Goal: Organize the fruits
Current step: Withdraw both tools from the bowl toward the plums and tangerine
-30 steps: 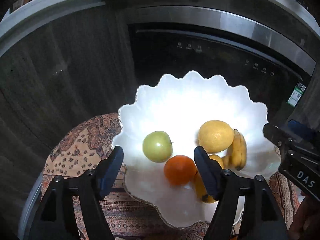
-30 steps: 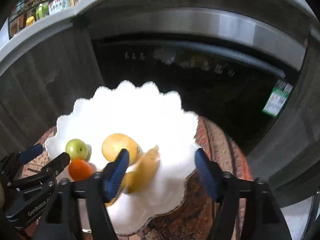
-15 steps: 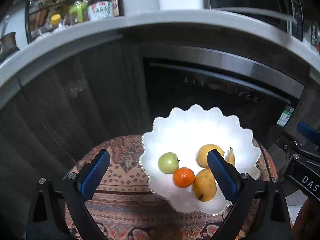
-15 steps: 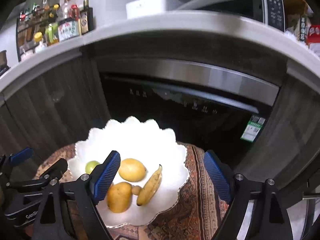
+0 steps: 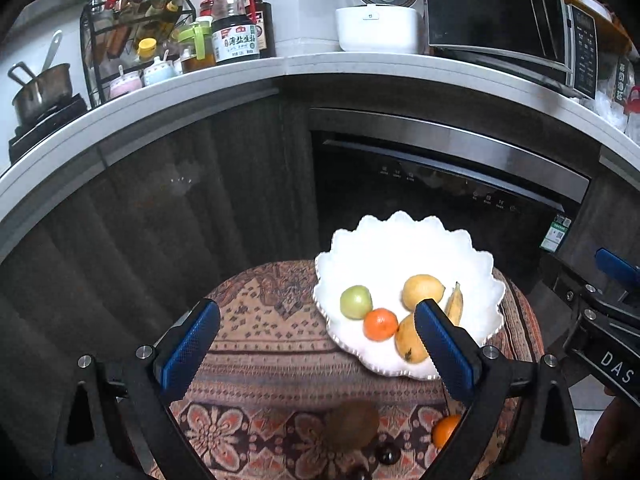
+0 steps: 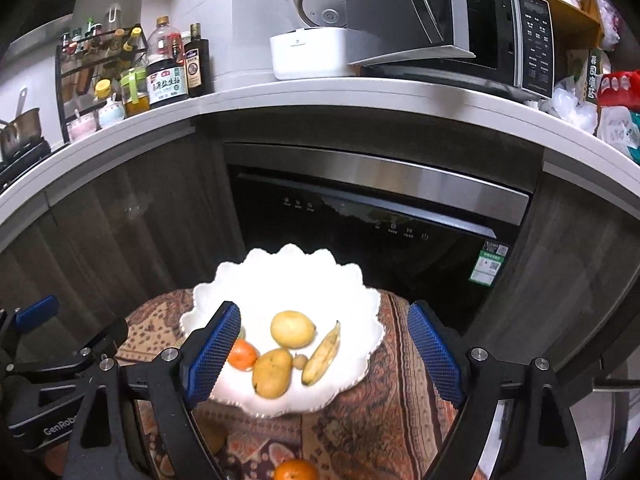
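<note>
- A small round worktop under a patterned cloth stands in front of a dark oven.
- A white scalloped bowl sits on the cloth at its far side.
- The left tongs are spread wide with nothing between the pads.
- The right tongs are likewise spread and empty.
- In the bowl lie two yellow mangoes, a banana, a green apple and an orange, close together.
- On the cloth outside the bowl, nearer the camera, lie a brown kiwi and a second orange.
</note>
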{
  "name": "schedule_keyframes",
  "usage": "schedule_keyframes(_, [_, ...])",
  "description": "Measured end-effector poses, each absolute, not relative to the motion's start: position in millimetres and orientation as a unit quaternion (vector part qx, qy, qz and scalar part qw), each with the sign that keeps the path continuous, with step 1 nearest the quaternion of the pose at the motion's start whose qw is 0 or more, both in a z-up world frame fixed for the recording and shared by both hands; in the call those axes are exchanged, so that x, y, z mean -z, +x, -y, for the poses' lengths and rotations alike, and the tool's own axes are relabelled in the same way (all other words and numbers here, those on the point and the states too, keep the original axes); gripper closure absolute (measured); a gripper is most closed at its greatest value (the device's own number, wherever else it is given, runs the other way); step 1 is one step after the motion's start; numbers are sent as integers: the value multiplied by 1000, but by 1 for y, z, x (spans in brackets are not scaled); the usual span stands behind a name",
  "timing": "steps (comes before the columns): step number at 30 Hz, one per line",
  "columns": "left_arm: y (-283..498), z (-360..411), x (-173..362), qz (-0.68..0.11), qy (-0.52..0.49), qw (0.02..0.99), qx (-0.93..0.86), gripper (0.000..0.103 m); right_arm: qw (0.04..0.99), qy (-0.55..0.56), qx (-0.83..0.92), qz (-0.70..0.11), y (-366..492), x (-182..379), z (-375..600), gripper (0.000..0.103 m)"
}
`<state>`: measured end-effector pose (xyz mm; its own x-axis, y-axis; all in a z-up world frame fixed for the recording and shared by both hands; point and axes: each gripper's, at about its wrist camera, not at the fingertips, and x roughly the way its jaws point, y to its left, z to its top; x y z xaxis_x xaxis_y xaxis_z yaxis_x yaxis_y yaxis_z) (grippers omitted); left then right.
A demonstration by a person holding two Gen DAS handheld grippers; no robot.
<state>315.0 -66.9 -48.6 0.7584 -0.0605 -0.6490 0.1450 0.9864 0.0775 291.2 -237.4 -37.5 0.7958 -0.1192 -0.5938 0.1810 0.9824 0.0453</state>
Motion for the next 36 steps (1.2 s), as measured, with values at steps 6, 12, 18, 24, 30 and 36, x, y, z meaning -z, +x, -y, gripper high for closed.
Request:
schedule_keyframes(6, [297,60,61,-354,62,932,52,4,943,44,78,-319,273,49,230,17])
schedule_keyframes(12, [284,53,79,-369,63,926,49,4,938,42,76,-335,262,66,225,17])
schedule_keyframes(18, [277,49,99,-385,66,919,46,4,932,39,71,-353,255,86,221,17])
schedule_keyframes(24, [266,46,119,-400,65,913,43,5,928,31,61,-365,245,107,216,17])
schedule_keyframes(30, [253,49,143,-419,69,904,50,16,922,27,57,-382,235,129,218,17])
schedule_keyframes(36, [243,55,170,-439,69,894,62,17,916,33,56,-395,227,148,222,17])
